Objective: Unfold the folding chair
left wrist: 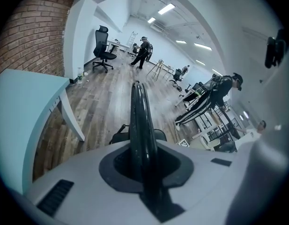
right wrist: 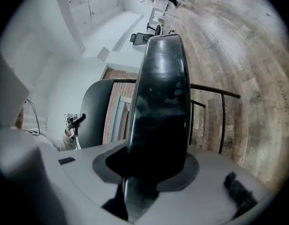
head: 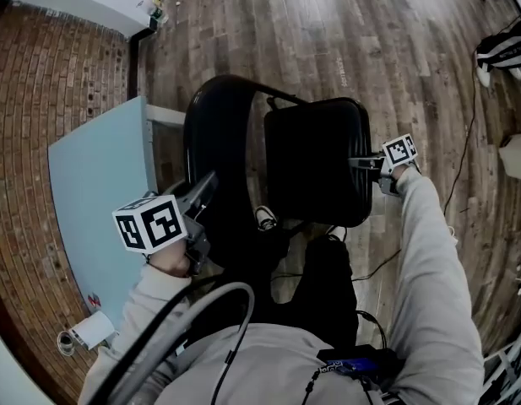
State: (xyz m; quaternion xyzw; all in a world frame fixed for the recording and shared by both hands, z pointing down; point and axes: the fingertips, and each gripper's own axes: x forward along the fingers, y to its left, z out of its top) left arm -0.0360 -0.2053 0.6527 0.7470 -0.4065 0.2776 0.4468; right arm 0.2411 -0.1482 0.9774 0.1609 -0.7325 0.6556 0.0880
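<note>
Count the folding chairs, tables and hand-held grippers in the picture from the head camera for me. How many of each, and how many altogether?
folding chair: 1
table: 1
hand-held gripper: 2, the left hand-held gripper and the right hand-held gripper
Total: 4

Your folding chair (head: 315, 163) is glossy black throughout, seat and frame alike. Your left marker cube (head: 150, 224) and right marker cube (head: 400, 149) are white with black square patterns. The table (head: 100, 192) is pale blue with white legs; the floor (head: 395, 49) shows grey-brown wood planks, the wall (head: 40, 83) red-brown brick. Your sleeves (head: 433, 268) are light grey. The distant office chair (left wrist: 103, 48) is black too.
</note>
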